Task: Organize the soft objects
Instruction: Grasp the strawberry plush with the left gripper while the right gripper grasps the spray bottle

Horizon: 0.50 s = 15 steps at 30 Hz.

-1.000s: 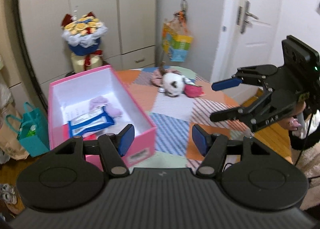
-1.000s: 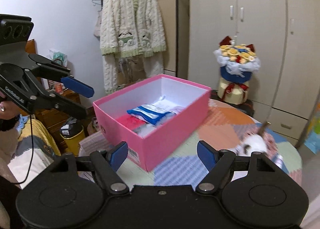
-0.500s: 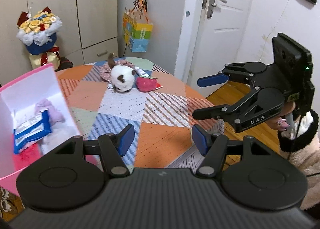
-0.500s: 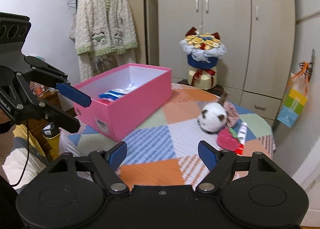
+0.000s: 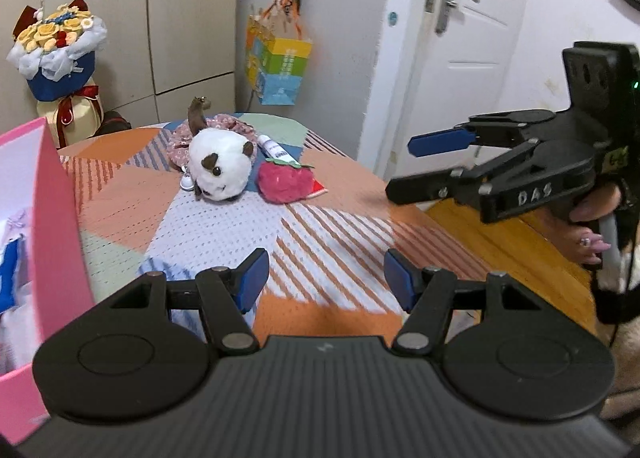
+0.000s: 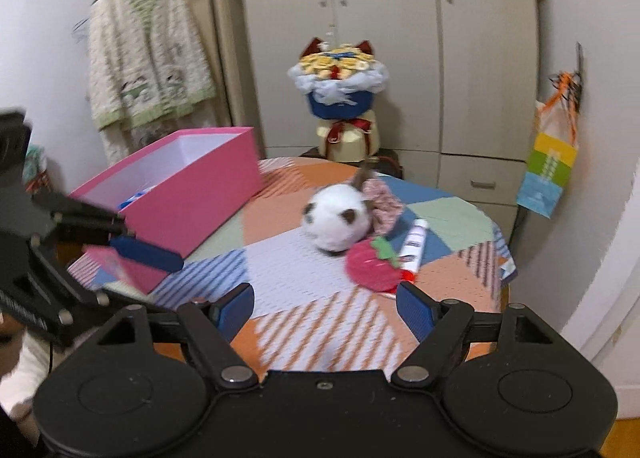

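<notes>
Left gripper [image 5: 323, 285]: jaws apart, nothing between them; hovers over the near part of the patchwork tablecloth [image 5: 224, 226].
Right gripper [image 6: 325, 308]: jaws wide, empty; seen side-on at the right of the left wrist view [image 5: 424, 166].
Soft toys: white plush animal [image 5: 221, 169] at the far centre of the table, touching a floral cloth doll [image 5: 224, 128] behind it; red plush strawberry [image 5: 285, 183] just right of it, beside a white tube [image 5: 276, 151].
Pink box [image 6: 176, 194]: left side of the table, open (blue-and-white packet inside).
Change since earlier frames: both views have swung from the box toward the toys; the box now sits at the left edge; jaw gaps unchanged.
</notes>
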Available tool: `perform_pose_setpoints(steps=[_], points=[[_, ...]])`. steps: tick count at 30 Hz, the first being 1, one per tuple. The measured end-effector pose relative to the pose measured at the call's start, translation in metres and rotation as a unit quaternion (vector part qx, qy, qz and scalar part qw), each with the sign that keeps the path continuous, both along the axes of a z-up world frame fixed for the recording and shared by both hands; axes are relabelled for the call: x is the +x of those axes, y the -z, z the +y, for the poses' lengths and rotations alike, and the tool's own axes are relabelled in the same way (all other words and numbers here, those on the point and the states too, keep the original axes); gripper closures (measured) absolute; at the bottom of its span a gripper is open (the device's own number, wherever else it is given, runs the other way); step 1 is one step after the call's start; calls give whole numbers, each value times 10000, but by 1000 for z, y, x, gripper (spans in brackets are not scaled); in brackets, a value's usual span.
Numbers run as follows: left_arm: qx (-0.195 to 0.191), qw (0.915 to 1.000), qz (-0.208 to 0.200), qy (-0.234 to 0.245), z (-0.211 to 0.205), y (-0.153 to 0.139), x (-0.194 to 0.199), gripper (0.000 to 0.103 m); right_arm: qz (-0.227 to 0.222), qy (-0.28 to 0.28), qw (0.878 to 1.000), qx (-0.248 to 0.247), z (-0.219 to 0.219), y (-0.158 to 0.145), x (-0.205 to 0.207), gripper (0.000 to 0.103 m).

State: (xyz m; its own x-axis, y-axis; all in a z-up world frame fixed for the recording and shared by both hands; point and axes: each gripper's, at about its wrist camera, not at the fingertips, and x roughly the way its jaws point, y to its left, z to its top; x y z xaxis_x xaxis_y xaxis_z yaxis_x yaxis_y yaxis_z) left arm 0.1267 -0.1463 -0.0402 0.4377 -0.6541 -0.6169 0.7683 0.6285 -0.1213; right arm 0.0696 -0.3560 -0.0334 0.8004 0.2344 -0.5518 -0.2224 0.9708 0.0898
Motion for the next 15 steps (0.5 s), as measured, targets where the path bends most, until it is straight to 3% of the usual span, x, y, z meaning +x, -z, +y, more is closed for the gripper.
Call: perform_pose_setpoints(steps=[6,10,12,15], points=[[168,9984,-316,-432,-36,26,18,40,133,162,9992,333,-25,18,38,34],[183,9969,-481,-587,-62,39,29,40,241,375,9978,487,-39,33,68,35],[181,9971,-406,-616,-74,44,38,40,334,458,9962,657,-50,38,85,35],[52,9964,60,-843,-86,55,60,40,433,647,9953,570,-59,44,106,37]])
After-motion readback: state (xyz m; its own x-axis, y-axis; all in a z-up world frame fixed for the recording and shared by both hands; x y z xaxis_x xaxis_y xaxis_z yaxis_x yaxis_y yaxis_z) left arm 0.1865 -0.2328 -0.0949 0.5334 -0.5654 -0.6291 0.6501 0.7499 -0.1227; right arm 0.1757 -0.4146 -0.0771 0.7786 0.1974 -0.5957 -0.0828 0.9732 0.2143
